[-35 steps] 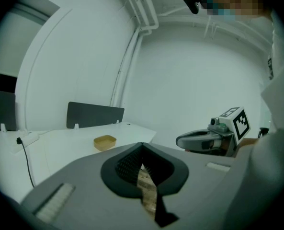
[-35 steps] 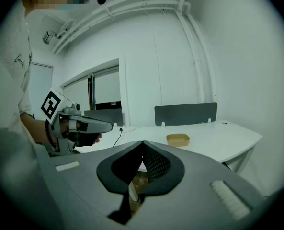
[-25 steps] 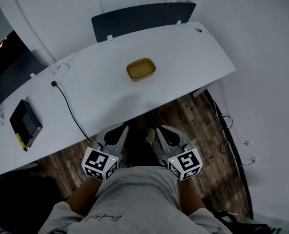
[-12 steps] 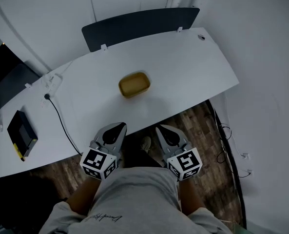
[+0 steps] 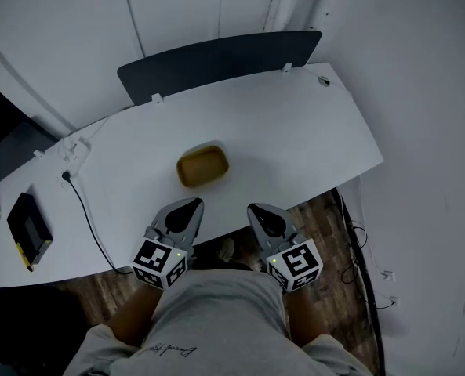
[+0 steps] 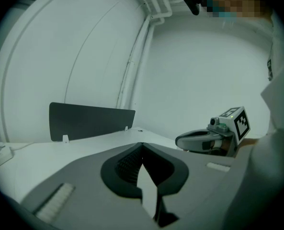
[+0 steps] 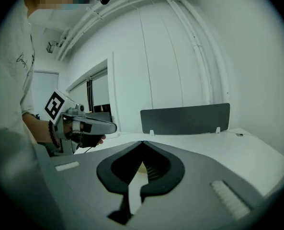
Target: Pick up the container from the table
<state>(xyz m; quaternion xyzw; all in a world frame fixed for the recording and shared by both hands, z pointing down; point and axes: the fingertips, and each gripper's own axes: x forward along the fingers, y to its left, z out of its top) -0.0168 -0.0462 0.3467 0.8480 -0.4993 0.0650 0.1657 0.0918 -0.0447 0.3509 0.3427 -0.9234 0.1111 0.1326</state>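
Note:
The container (image 5: 202, 167) is a shallow yellow tub with rounded corners, standing near the front edge of the white table (image 5: 310, 131). In the head view my left gripper (image 5: 188, 205) and right gripper (image 5: 256, 210) are side by side at the table's front edge, just short of the container and a little to either side of it. Both have their jaws closed tip to tip with nothing between them. The left gripper view shows the left gripper (image 6: 142, 144) shut, with the right one (image 6: 179, 140) beside it. The right gripper (image 7: 142, 142) looks across the tabletop, with the left gripper (image 7: 114, 127) at its left.
A dark divider panel (image 5: 216, 65) stands along the table's far edge. A black box (image 5: 28, 229) lies at the table's left end, and a black cable (image 5: 87, 210) runs over the front edge. A white wall closes the right side; wood floor (image 5: 326, 225) shows below.
Both grippers have moved forward from over the floor to the table's front edge. The container now lies much nearer to their tips. The jaws stayed shut.

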